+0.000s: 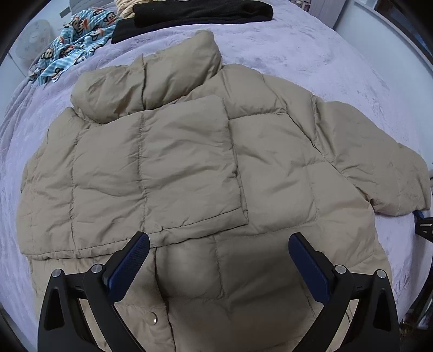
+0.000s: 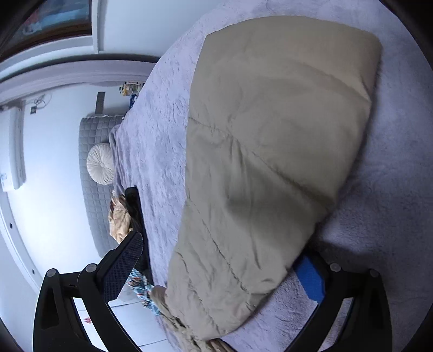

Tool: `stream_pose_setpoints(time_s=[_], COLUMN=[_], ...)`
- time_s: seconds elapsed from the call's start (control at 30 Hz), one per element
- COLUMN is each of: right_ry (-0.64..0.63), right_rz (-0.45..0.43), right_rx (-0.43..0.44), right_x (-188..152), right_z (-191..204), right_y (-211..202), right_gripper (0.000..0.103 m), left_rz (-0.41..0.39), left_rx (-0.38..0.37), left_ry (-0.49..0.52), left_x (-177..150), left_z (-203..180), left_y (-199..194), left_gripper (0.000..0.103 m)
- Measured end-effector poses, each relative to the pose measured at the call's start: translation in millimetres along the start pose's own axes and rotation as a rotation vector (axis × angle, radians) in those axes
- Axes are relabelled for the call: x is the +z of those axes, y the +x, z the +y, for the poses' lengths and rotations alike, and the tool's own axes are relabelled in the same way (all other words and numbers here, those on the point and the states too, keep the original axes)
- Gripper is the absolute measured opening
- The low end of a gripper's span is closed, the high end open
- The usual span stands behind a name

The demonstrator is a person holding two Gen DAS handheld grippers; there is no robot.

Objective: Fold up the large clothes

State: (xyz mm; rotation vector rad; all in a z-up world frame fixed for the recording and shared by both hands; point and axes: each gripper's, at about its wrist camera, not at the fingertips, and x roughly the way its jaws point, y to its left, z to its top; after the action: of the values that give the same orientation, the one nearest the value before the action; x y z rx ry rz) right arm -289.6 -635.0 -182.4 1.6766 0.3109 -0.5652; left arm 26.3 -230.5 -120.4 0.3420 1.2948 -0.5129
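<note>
A beige puffer jacket (image 1: 189, 168) lies flat on a lilac blanket (image 1: 311, 54), filling most of the left wrist view. Its collar (image 1: 151, 81) points to the upper middle of the frame. One sleeve (image 1: 186, 162) is folded across the chest and lies on the body in the centre of the frame; the other sleeve (image 1: 379, 173) stretches out to the right edge. A snap button (image 1: 152, 317) shows on the front near the bottom, just beside the left finger.

The left gripper (image 1: 219, 249) hangs over the lower part of the jacket with its jaws wide apart, and nothing is between the blue pads (image 1: 130, 265).

In the right wrist view the scene is rolled on its side. The jacket (image 2: 270, 151) takes up the centre and right of the frame. The right gripper (image 2: 219, 260) has its jaws spread fully; the jacket fabric lies between them, but the left finger (image 2: 121, 268) stands clear of it. The right pad (image 2: 311, 281) is partly covered by the fabric edge, so contact there may be only a brush; the view is blurred.

In the upper left of the left wrist view lie a blue printed cloth (image 1: 73, 40) and a black garment (image 1: 200, 13) at the top edge. In the right wrist view a round white cushion (image 2: 100, 164) leans on a grey quilted headboard (image 2: 92, 173) at the left.
</note>
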Motion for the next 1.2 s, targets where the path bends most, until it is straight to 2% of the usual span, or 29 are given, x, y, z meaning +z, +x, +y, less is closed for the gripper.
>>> stream_pose_setpoints(time_s=[0.07,0.13,0.2,0.23,0.27,0.4,0.57,0.67,0.83,0.9,0.97,1.03,1.1,1.2], right_ry=[0.067,0.126,0.164,0.166,0.156,0.006,-0.348,-0.574,-0.983,-1.127,-1.248,-1.276,-1.259,-1.237], right_rz=[0.002,0.015,0.069,0.083,0.085,0.094,0.191,0.241,0.354,0.397,0.452,0.518,0.578,0.604], right_rx=[0.047,0.085,0.116,0.092,0.076,0.101,0.086,0.07,0.056,0.027,-0.051,-0.098,-0.15,-0.255], right_x=[4,6,7,5,3,-20,-84,-143,-281,-336,-391,-426,-445,-454], right_z=[-3,-5,-5,-3,0,49,146,198,260,264,253,229,199,159], right_y=[4,9,22,28,30,40,65,84,128,145,168,189,205,221], right_gripper=[0.102,0.091,0.028,0.017,0.011,0.011,0.011,0.011,0.011,0.011,0.011,0.011,0.011,0.011], left_rz=[-0.015,-0.034,-0.043,-0.049,-0.052,-0.073,-0.079,-0.106,-0.134,-0.135,-0.145,-0.147,-0.144,-0.121], left_rx=[0.014,0.018,0.018,0.017,0.021,0.028,0.028,0.052,0.074,0.072,0.069,0.093,0.111,0.09], left_ry=[-0.019,-0.043,-0.064,-0.079,-0.084,-0.125,-0.197,-0.228,-0.284,-0.294,-0.298,-0.299,-0.307,-0.321], left_x=[-1,-1,-2,-3,-4,-13,-24,-29,-35,-37,-39,-42,-45,-49], left_z=[8,18,29,37,44,79,125,152,200,214,224,234,242,256], left_y=[-4,-9,-13,-16,-18,-26,-28,-33,-40,-40,-40,-37,-33,-22], left_gripper=[0.103,0.103,0.103,0.103,0.103,0.103,0.103,0.103,0.103,0.103,0.103,0.103,0.103,0.103])
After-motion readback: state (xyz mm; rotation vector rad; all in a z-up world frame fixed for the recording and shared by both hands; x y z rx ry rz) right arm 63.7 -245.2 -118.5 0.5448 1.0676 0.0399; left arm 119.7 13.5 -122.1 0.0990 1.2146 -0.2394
